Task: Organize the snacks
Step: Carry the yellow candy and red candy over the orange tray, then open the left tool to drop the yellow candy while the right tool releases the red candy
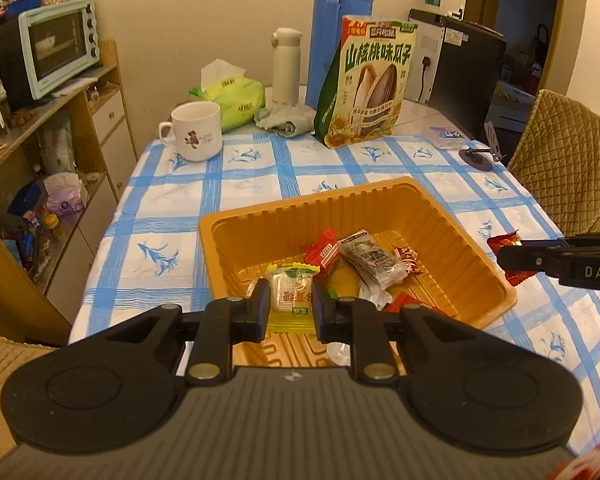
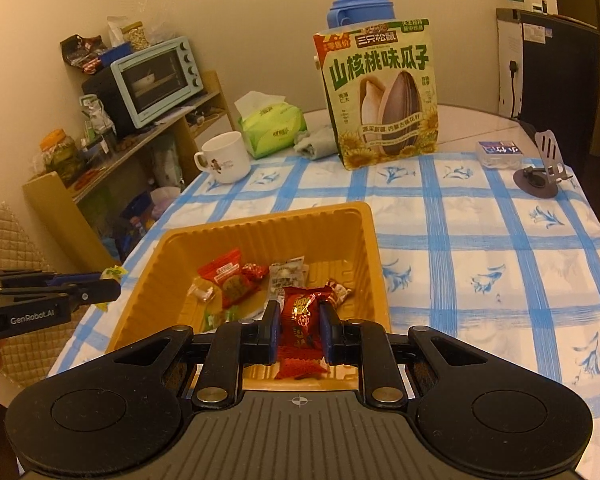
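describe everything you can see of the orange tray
The orange tray is a deep, squarish tub of thin, glossy moulded plastic with ribbed walls, an embossed floor and a flat rolled rim. It sits upright on the blue-checked tablecloth, open-topped, with several wrapped snacks loose on its floor. The left tool holds a yellow-green candy over its near edge; the right tool holds a red candy likewise.

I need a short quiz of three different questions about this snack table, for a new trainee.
1. True or false: the left hand-held gripper holds a yellow packet.
2. What colour is the packet in the right hand-held gripper?
3. Which stands behind the orange tray? A) sunflower seed bag B) a kettle on a stove C) a laptop

Key: 1 true; 2 red; 3 A
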Demonstrator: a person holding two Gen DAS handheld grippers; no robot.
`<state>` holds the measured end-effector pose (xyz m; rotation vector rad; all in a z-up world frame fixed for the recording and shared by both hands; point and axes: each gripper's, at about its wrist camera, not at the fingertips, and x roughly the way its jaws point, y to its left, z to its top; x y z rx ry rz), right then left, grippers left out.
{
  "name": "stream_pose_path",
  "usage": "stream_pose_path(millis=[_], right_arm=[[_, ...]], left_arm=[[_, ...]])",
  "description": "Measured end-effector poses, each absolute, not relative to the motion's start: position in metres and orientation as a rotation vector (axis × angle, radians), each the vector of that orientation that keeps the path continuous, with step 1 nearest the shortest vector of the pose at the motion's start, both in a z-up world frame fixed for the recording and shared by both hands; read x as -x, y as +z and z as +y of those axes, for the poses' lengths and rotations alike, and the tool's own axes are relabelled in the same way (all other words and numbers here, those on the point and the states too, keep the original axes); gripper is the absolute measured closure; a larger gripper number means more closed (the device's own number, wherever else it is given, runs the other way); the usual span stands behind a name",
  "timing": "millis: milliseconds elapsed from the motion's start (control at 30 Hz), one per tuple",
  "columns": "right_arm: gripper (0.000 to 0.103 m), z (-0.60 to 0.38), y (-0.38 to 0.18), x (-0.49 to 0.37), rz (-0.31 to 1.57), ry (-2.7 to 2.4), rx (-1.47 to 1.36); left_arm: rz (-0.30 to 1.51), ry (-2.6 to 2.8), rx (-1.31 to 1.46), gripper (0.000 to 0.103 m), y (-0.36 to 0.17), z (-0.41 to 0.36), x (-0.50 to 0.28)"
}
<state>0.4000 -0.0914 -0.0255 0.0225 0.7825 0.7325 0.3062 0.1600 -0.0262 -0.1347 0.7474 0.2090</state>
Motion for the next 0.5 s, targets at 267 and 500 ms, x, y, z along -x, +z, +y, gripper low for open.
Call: stream_pose_path(millis=[267,500], right_arm=[[0.082,-0.087,-0.035,-0.416,0.805,0.712,-0.021],[0.082,-0.083,-0.043,-0.424,0.825,0.700,-0.017]], left_arm=[[0.804,0.214,0.148,0.083,-0.050,0.167,-0.326],[0.833,0.212,0.152,0.083,-0.063,0.172,-0.336]])
